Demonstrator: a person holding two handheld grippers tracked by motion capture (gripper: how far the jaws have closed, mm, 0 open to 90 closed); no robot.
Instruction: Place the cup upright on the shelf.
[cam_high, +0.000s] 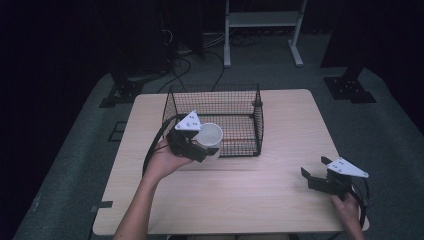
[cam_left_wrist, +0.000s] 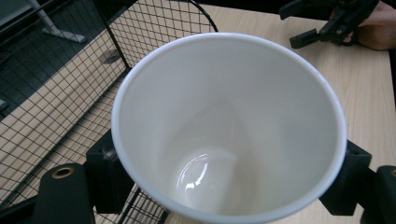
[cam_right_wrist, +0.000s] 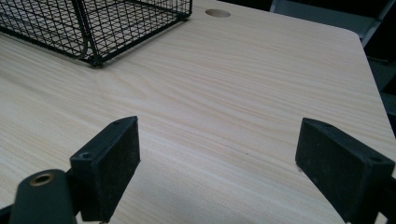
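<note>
High view: left gripper (cam_high: 207, 145) clamped on white round paper cup (cam_high: 210, 135) at black wire basket's (cam_high: 240, 107) near-left corner. Left gripper view: cup between both jaws (mouth toward camera). Right gripper view: right gripper (cam_right_wrist: 217, 163) jaws apart over pale wooden table (cam_right_wrist: 233, 84).

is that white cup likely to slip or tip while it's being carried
The white cup looks glossy and tapered, so it may slide in the left hand-held gripper. It is empty, probably light. Its narrow base could tip easily when set in the wire basket.

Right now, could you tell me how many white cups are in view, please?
1. The white cup is held in the left tool at the near-left corner of the wire basket. The basket's mesh could hide another.
</note>
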